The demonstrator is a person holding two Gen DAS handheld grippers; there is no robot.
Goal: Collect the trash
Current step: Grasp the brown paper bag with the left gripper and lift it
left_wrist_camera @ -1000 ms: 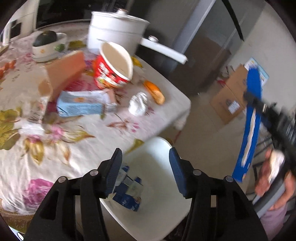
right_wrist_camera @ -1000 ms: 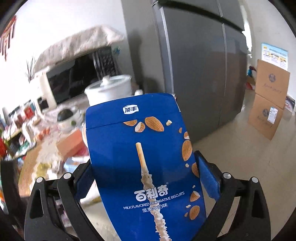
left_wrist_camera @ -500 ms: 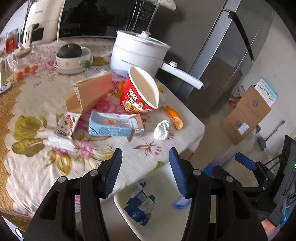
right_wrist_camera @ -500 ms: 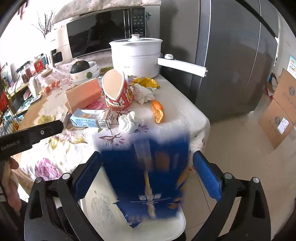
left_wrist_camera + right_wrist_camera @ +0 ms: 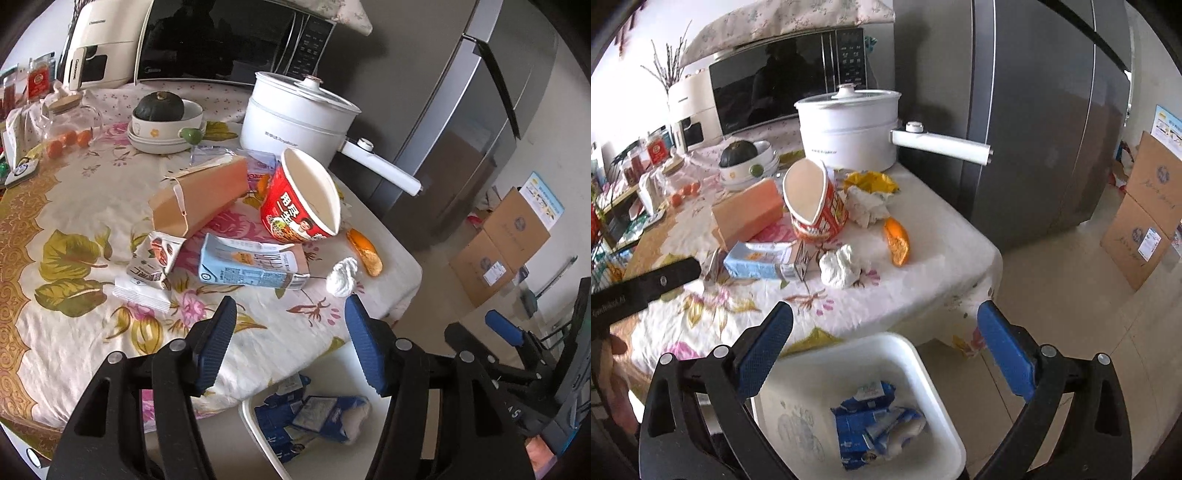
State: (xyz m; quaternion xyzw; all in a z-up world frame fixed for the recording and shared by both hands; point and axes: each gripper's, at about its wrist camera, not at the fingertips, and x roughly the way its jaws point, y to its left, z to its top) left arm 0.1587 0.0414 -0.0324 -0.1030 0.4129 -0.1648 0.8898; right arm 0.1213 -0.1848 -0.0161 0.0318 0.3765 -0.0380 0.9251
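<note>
A white bin [image 5: 916, 365] [image 5: 258, 428] stands on the floor at the table's near corner, with blue snack wrappers [image 5: 879, 424] [image 5: 314, 410] inside. My right gripper [image 5: 882, 347] hangs open above the bin, nothing between its fingers. My left gripper [image 5: 290, 341] hovers over the table edge, its jaws opening and empty. On the floral tablecloth lie a pale blue milk carton [image 5: 251, 264] [image 5: 764, 260], a crumpled white tissue [image 5: 343, 277] [image 5: 840, 266], an orange peel [image 5: 365, 251] [image 5: 897, 240], a red noodle cup [image 5: 303, 203] [image 5: 816, 206], a tan box [image 5: 199, 192] and small wrappers [image 5: 151, 258].
A white electric pot [image 5: 849, 129] with a long handle, a microwave [image 5: 221, 40], a bowl with a green squash [image 5: 162, 118] and jars stand at the table's back. A grey fridge [image 5: 1034, 110] rises to the right, cardboard boxes [image 5: 1145, 206] on the floor beyond.
The blue biscuit pack left my right gripper and dropped into the bin; that gripper now stands open and empty. My left gripper lifted back over the table edge and widened.
</note>
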